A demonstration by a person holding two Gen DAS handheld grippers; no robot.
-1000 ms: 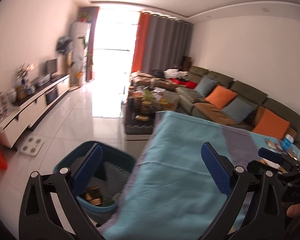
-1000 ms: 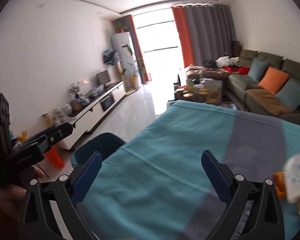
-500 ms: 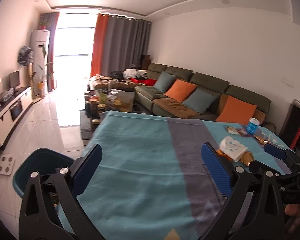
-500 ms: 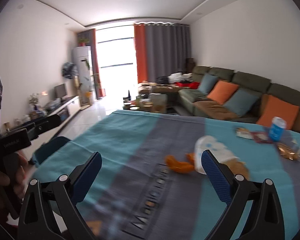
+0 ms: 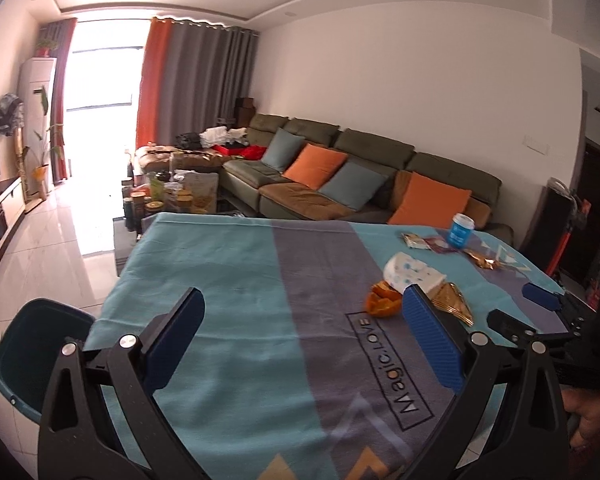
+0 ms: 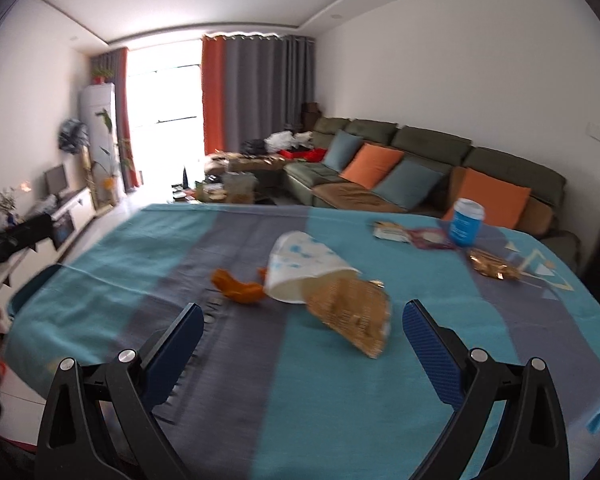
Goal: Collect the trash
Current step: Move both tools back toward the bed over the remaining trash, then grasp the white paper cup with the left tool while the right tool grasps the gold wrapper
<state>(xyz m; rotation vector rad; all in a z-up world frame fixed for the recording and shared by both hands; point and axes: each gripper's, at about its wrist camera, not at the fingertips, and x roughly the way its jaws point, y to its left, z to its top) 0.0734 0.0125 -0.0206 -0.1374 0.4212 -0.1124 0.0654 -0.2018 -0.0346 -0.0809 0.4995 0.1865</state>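
Trash lies on the teal and grey tablecloth [image 6: 340,400]: a tipped white paper cup with blue dots [image 6: 304,268] [image 5: 412,276], orange peel [image 6: 238,286] [image 5: 382,304], a gold wrapper [image 6: 352,316] [image 5: 454,304], and further back a blue cup [image 6: 466,222] [image 5: 461,231], flat wrappers [image 6: 408,234] and a gold foil piece [image 6: 492,266]. My right gripper [image 6: 300,332] is open, just short of the gold wrapper, holding nothing. My left gripper [image 5: 300,320] is open over the cloth, left of the peel. The teal bin [image 5: 32,344] stands on the floor at the table's left.
A green sofa with orange and blue cushions [image 5: 340,168] runs along the right wall behind the table. A cluttered coffee table [image 5: 172,196] stands beyond the table's far edge. A white TV unit [image 6: 60,208] lines the left wall. White tiled floor [image 5: 60,232] lies between.
Both views swung right, from the bin and the table's left side to the trash at the middle and right. The right gripper has come close to the white cup and gold wrapper. Both grippers stayed open.
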